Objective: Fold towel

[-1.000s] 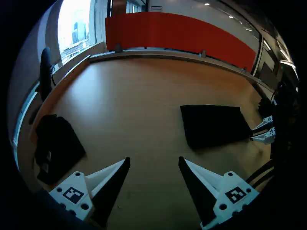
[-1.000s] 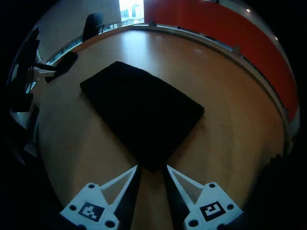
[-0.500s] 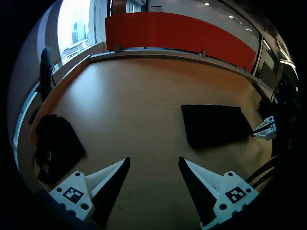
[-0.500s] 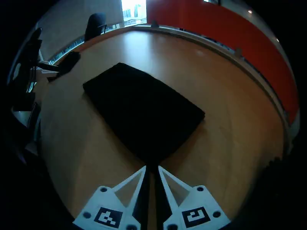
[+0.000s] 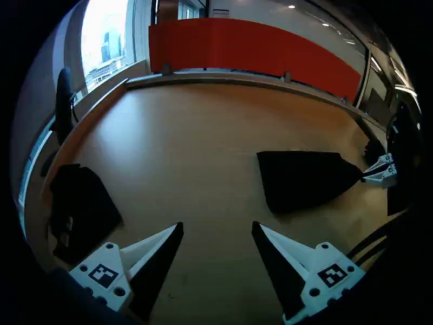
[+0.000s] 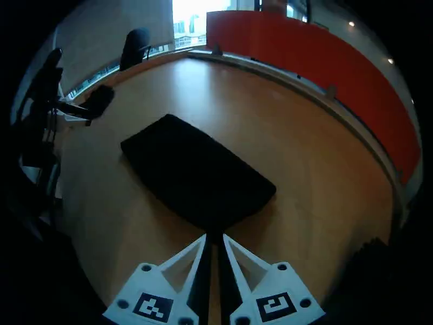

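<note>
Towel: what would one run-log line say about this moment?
right gripper: shut on corner of towel | left gripper: open, empty, apart from towel | towel: black, on wooden table

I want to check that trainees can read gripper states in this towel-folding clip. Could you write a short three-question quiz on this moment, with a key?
1. True or false: the left gripper hangs open above the table, apart from the black towel.
2. Which part of the towel does the right gripper pinch? A: a corner. B: the middle of a long edge. C: the centre.
3. Fill in: the partition along the table's far edge is ___ in colour.

Key: 1 true; 2 A; 3 red.
</note>
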Tool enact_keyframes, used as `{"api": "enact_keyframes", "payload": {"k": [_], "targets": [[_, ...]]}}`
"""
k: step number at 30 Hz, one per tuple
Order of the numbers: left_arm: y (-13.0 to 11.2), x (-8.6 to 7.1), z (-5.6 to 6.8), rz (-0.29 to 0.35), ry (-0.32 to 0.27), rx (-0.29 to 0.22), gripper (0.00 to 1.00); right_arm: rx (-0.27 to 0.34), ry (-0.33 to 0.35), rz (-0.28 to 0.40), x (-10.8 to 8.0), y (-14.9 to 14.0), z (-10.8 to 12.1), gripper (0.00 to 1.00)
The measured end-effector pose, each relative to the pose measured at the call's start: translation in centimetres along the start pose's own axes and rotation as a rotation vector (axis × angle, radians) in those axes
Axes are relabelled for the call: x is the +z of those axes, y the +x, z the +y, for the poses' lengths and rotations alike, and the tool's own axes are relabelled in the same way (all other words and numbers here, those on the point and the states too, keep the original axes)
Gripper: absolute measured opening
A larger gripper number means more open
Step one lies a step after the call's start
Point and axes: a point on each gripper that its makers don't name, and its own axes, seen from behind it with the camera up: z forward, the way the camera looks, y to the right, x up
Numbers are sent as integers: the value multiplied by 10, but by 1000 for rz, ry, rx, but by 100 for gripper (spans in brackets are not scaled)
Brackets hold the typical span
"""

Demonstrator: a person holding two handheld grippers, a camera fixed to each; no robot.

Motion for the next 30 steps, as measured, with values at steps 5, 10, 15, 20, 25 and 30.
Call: {"api": "enact_keyframes", "payload": {"k": [5, 10, 15, 20, 25, 30], "targets": [[0, 0, -3, 1, 3, -1, 94, -10, -10, 24, -11, 15, 2, 7], [2, -1, -5, 5, 6, -3, 94, -26, -24, 40, -21, 26, 5, 7], [3, -1, -5, 7, 6, -3, 94, -43, -44, 54, -32, 35, 10, 7], [3, -2, -5, 7, 6, -3, 94, -53, -64, 67, -44, 43, 17, 7], [4, -2, -4, 7, 4, -5, 94, -61, -77, 79, -55, 48, 22, 7], [4, -1, -5, 7, 6, -5, 94, -73, -90, 86, -63, 51, 27, 7]]}}
